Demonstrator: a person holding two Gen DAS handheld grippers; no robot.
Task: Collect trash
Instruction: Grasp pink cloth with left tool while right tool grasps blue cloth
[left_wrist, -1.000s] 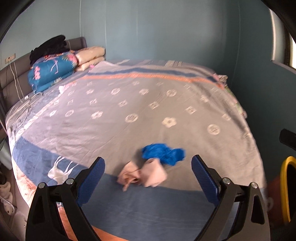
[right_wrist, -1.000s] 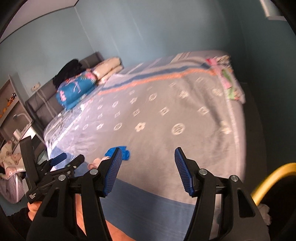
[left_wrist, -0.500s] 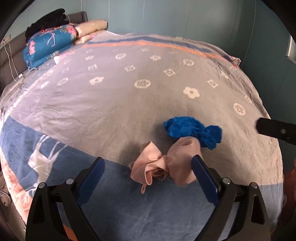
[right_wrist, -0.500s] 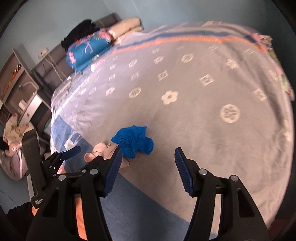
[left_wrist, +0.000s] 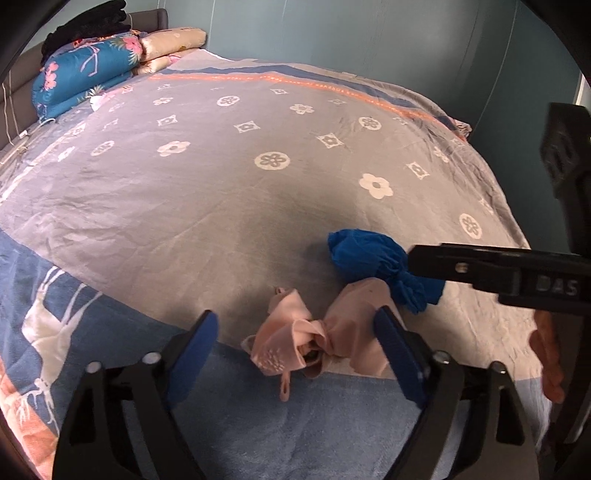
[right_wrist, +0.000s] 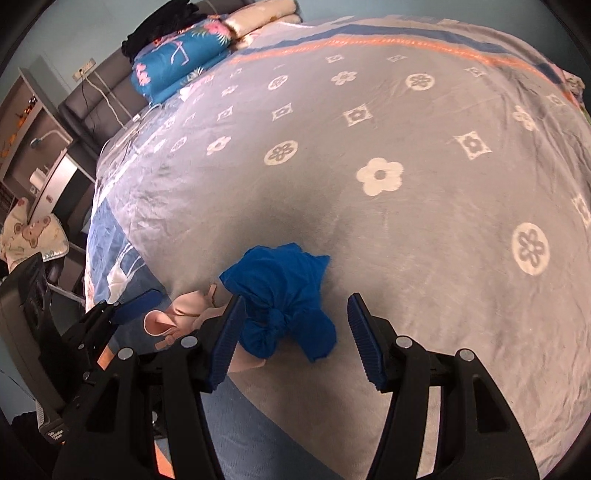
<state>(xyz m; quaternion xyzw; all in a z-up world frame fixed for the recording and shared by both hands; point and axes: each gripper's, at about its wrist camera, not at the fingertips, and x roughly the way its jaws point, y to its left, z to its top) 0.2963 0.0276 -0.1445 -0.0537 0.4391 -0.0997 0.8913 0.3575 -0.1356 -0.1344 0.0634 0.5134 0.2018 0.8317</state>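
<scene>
A crumpled pink piece of trash (left_wrist: 314, 334) and a crumpled blue piece (left_wrist: 373, 260) lie touching on the bed cover (left_wrist: 229, 192) near its front edge. My left gripper (left_wrist: 295, 354) is open and straddles the pink piece just above the cover. My right gripper (right_wrist: 295, 332) is open with the blue piece (right_wrist: 284, 295) between its fingers; it also shows from the side in the left wrist view (left_wrist: 498, 271). The pink piece (right_wrist: 177, 314) lies left of the right gripper's left finger.
Folded quilts and pillows (left_wrist: 92, 70) are stacked at the bed's head. A desk and shelves (right_wrist: 40, 147) stand left of the bed. Teal walls (left_wrist: 369, 33) close in behind and to the right.
Both grippers have come down and forward toward the bed. The left now straddles the pink piece and the right straddles the blue piece. Both stay open.
</scene>
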